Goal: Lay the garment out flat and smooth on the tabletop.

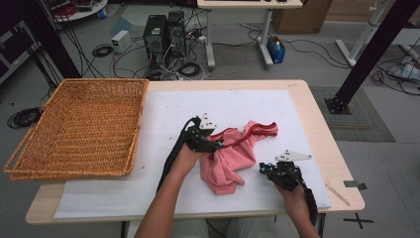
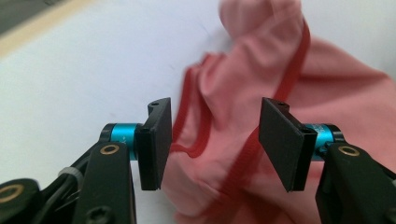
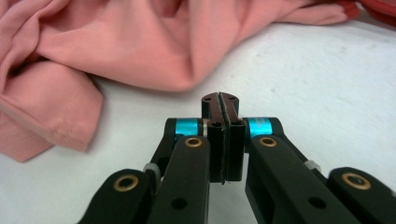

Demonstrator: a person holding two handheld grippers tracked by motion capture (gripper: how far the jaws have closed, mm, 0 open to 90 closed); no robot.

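Observation:
A crumpled pink garment [image 1: 237,153] with red trim lies on the white mat [image 1: 168,109] at the middle of the table. My left gripper [image 1: 218,144] sits at the garment's left edge. In the left gripper view it [image 2: 215,140] is open, and folds of the pink garment [image 2: 327,93] with a red band lie between and beyond its pads without being pressed. My right gripper [image 1: 262,168] rests low over the mat just right of the garment's near end. In the right gripper view it [image 3: 220,100] is shut on nothing, and the garment [image 3: 116,42] lies a short way ahead.
A large wicker basket [image 1: 138,119] stands at the table's left side, overhanging the edge. A thin pale strip [image 1: 337,193] lies near the front right corner. Behind the table the floor holds computer towers [image 1: 163,34] and cables.

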